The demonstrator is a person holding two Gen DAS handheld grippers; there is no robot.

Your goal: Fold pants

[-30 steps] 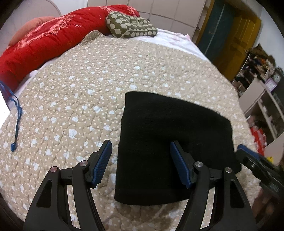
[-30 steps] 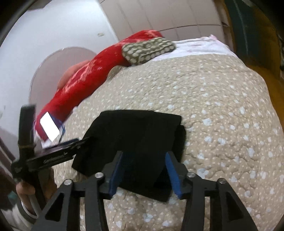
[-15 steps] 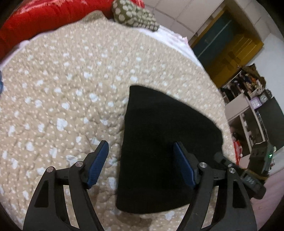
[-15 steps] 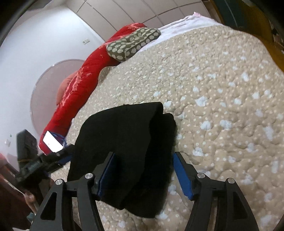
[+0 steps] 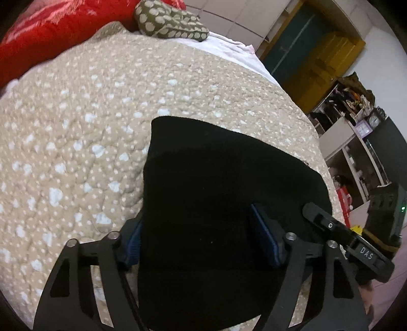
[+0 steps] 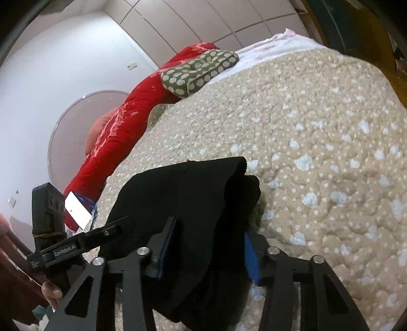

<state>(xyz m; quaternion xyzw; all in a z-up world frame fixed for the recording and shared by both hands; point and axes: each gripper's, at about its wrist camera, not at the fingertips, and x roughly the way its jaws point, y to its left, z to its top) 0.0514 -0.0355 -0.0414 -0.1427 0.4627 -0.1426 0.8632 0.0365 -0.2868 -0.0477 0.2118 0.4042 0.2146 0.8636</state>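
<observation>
The folded black pants [image 5: 216,191] lie on the beige dotted quilt [image 5: 76,127]. My left gripper [image 5: 195,221] straddles their near left corner. Its jaws are wide and closing. The left pad is half hidden behind the cloth's edge, and the right pad [image 5: 264,234] rests on top. In the right wrist view the pants [image 6: 183,198] show a thick stacked fold at their right end. My right gripper [image 6: 211,229] has its jaws closing around that stack, and cloth fills the gap. Each view shows the other gripper's finger at the pants' far side.
A red duvet [image 5: 51,33] and an olive spotted pillow [image 5: 170,23] lie at the head of the bed. A yellow door frame [image 5: 318,58] and cluttered shelves [image 5: 356,152] stand past the right edge. A hand [image 6: 51,290] holds the left gripper's handle, with a white card [image 6: 77,210] behind it.
Both grippers dropped forward onto the pants. The left fingers went from above the cloth to straddling its corner. The right jaws widened, then narrowed around the folded end.
</observation>
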